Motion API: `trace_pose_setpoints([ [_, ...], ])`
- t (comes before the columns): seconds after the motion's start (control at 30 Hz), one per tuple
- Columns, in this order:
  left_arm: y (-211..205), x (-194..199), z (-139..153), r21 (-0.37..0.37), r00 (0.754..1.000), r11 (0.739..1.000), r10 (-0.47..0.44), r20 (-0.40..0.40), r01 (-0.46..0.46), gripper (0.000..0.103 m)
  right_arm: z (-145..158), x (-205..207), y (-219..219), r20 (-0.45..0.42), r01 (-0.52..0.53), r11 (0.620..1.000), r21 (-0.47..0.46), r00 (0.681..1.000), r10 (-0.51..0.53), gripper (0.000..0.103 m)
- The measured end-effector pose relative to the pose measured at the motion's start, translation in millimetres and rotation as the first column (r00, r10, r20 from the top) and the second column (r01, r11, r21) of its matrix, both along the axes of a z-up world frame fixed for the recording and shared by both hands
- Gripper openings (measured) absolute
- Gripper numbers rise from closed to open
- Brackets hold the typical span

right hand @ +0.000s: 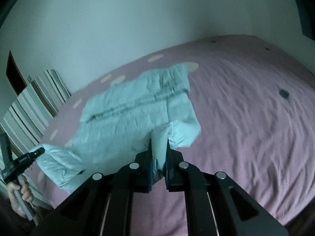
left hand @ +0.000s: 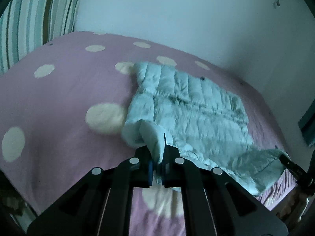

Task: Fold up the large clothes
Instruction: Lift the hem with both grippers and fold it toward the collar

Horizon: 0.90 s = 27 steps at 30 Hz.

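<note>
A pale blue quilted jacket (left hand: pixel 189 106) lies spread on a pink bed with cream dots (left hand: pixel 59 90). My left gripper (left hand: pixel 156 151) is shut on a near corner of the jacket, lifted slightly off the bed. My right gripper (right hand: pixel 159 149) is shut on the other near corner of the jacket (right hand: pixel 133 106). The right gripper shows in the left wrist view (left hand: pixel 285 160) at the jacket's right end. The left gripper shows in the right wrist view (right hand: pixel 40 150) at the jacket's left end, with the person's hand below it.
A striped pillow (left hand: pixel 37 19) stands at the head of the bed against the white wall (left hand: pixel 177 9); it also shows in the right wrist view (right hand: pixel 35 102). The pink sheet (right hand: pixel 246 108) stretches wrinkled to the right. A dark spot (right hand: pixel 284 93) marks it.
</note>
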<state>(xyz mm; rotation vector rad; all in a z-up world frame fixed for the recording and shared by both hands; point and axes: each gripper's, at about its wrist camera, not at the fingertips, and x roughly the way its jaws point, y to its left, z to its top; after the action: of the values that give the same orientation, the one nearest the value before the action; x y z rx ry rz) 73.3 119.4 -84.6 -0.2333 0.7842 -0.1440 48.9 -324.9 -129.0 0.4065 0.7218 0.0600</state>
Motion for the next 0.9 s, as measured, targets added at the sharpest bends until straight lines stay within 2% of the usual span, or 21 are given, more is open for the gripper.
trace_pose_setpoints([
  [0.13, -5.2, 52.4, 7.7, 0.012, 1.0, 1.0, 0.017, 0.013, -0.018, 0.005, 11.8, 48.5, -10.0, 0.017, 0.011, 1.0, 0.021, 1.0, -0.011, 0.008],
  [0.23, -10.8, 95.6, -2.3, 0.032, 0.999, 0.999, 0.042, -0.008, -0.042, 0.005, 8.0, 94.7, -18.7, -0.01, 0.026, 0.998, 0.064, 1.0, -0.025, 0.008],
  [0.47, -21.9, 184.2, -55.3, 0.092, 0.993, 0.995, 0.058, -0.104, -0.049, 0.005, -40.7, 187.4, -25.2, -0.137, 0.066, 0.996, 0.056, 0.989, -0.058, 0.008],
  [0.57, -23.6, 203.0, -76.9, 0.095, 0.988, 0.995, 0.042, -0.151, -0.028, 0.006, -66.0, 209.7, -26.3, -0.194, 0.073, 0.996, 0.05, 0.979, -0.062, 0.008],
  [0.63, -23.8, 207.3, -80.1, 0.096, 0.987, 0.995, 0.037, -0.156, -0.022, 0.009, -75.3, 217.1, -26.1, -0.218, 0.072, 0.996, 0.058, 0.974, -0.058, 0.009],
  [0.67, -22.8, 207.5, -77.9, 0.092, 0.989, 0.996, 0.032, -0.146, -0.019, 0.013, -75.8, 218.6, -25.2, -0.217, 0.069, 0.996, 0.052, 0.974, -0.057, 0.01],
  [0.7, -21.9, 207.3, -75.3, 0.088, 0.99, 0.996, 0.028, -0.139, -0.015, 0.023, -73.8, 218.3, -24.6, -0.21, 0.069, 0.997, 0.046, 0.976, -0.058, 0.01],
  [0.73, -20.9, 208.4, -71.4, 0.084, 0.991, 0.996, 0.025, -0.129, -0.015, 0.028, -70.9, 217.3, -25.0, -0.203, 0.068, 0.997, 0.043, 0.977, -0.057, 0.011],
  [0.8, -15.8, 205.6, -58.0, 0.06, 0.995, 0.998, 0.026, -0.094, -0.02, 0.061, -62.1, 212.3, -26.6, -0.177, 0.059, 0.998, 0.038, 0.983, -0.052, 0.02],
  [0.87, -10.3, 199.6, -43.0, 0.047, 0.998, 0.998, 0.042, -0.051, -0.039, 0.074, -50.2, 203.6, -28.2, -0.141, 0.061, 0.997, 0.037, 0.989, -0.055, 0.038],
  [0.9, -7.0, 193.5, -33.5, 0.055, 0.998, 0.997, 0.057, -0.016, -0.056, 0.078, -42.5, 197.8, -29.2, -0.12, 0.068, 0.997, 0.026, 0.991, -0.065, 0.044],
])
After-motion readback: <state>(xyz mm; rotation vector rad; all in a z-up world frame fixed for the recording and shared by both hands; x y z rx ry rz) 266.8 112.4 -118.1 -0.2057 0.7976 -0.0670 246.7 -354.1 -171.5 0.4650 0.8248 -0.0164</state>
